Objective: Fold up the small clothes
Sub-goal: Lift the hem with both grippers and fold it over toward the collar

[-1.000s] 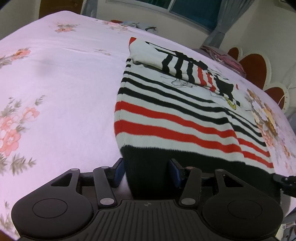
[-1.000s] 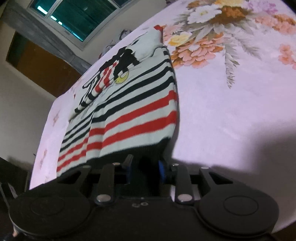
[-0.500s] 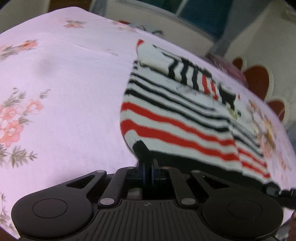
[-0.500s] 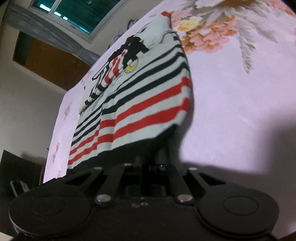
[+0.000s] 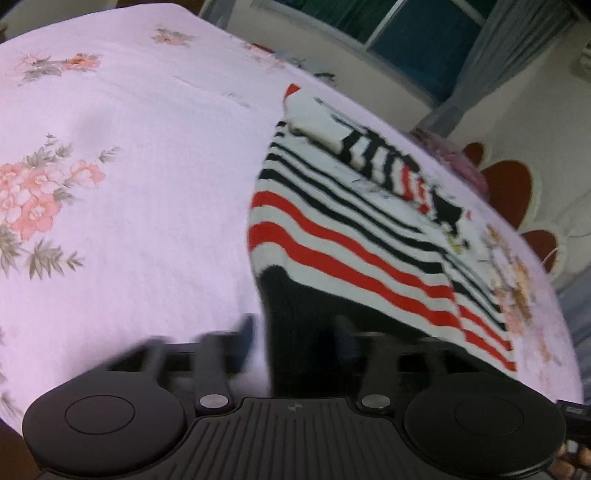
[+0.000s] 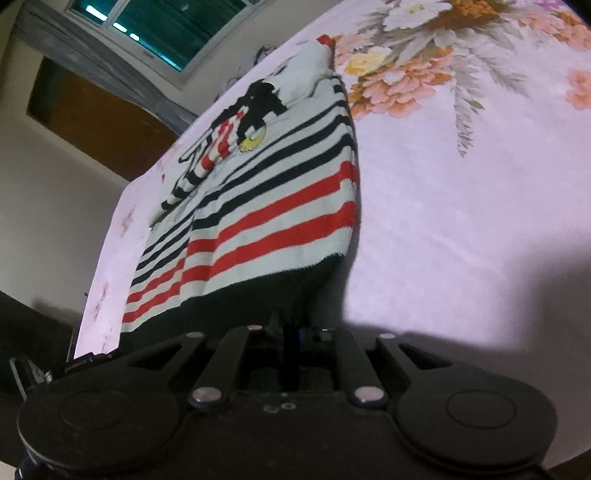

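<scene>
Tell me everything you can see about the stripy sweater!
The sweater looks knitted, white with thin black stripes, wide red stripes lower down and a black hem. A striped sleeve is folded across its front beside a black cartoon picture. It lies on the pink flowery bedsheet, hem end lifted. The right gripper has its jaws shut on one hem corner. The left gripper has its jaws apart around the other corner.

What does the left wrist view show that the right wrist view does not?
Left only: the left hand-held gripper open around the black hem, and red scalloped shapes by the wall.
Right only: the right hand-held gripper shut on the hem, and a large flower print.
Both: the striped sweater on the pink bedsheet, and a window.
</scene>
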